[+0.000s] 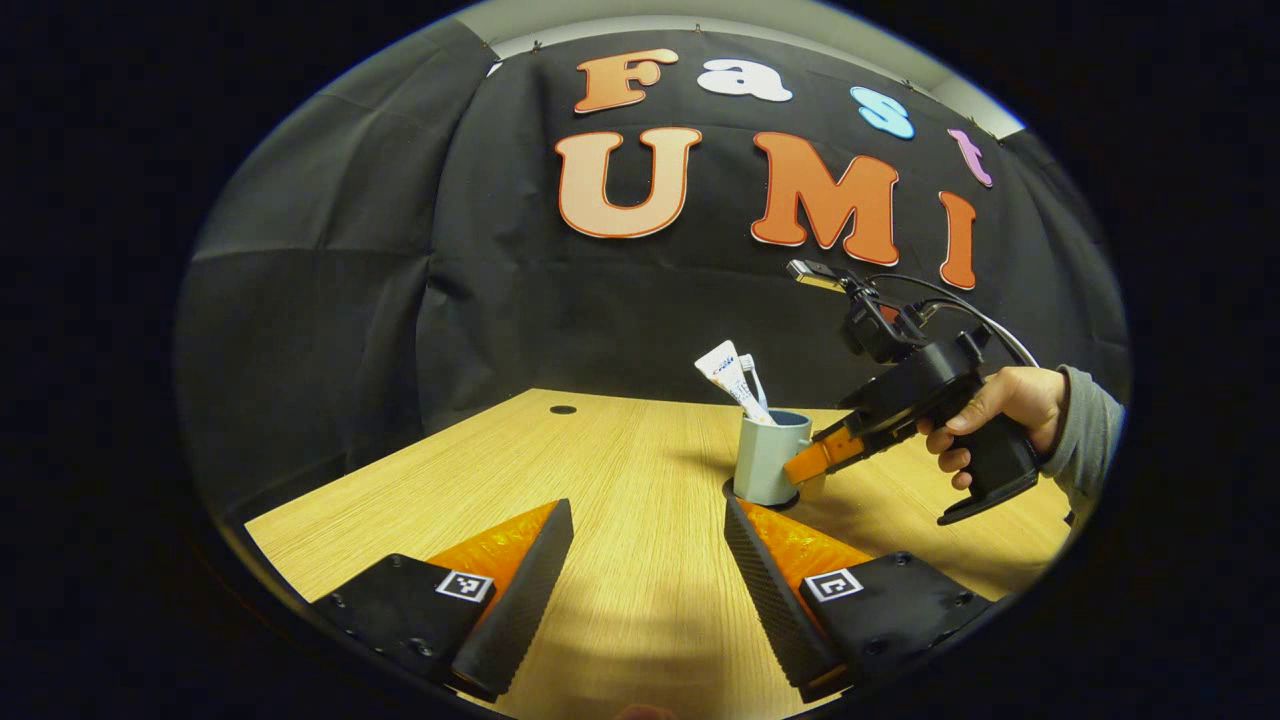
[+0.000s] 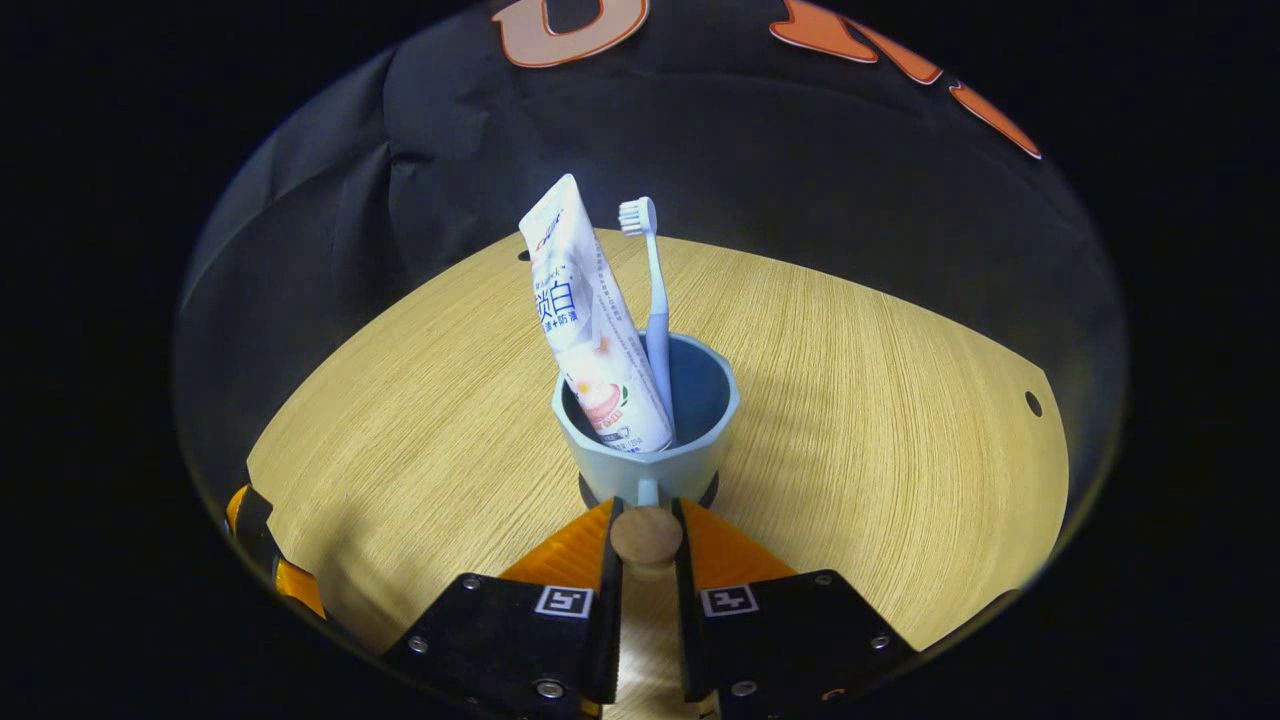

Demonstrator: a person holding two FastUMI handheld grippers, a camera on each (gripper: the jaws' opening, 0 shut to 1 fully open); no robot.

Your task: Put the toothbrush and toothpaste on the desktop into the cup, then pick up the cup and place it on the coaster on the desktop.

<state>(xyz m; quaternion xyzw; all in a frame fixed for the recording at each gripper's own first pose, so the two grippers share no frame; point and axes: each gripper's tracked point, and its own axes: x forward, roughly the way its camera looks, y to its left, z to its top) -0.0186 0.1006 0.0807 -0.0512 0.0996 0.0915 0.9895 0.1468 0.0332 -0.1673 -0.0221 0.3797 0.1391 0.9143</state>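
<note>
Wooden tabletop (image 1: pixel 620 480) stretched beneath the left tool (image 1: pixel 648 590), whose jaws stood wide apart and held nothing. Just beyond it, the cup (image 2: pixel 650 440) sat on the dark coaster (image 1: pixel 730 489), with toothpaste (image 2: pixel 590 320) and toothbrush (image 2: pixel 652 290) standing inside. The right tool (image 2: pixel 646 560) was closed on the cup's knob handle (image 2: pixel 646 535).

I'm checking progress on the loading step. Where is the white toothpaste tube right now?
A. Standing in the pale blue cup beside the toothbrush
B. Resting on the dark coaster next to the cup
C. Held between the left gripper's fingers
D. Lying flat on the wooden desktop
A: the white toothpaste tube leans inside the pale blue cup next to the light blue toothbrush, while the right gripper is closed on the cup's round wooden handle knob.
</note>
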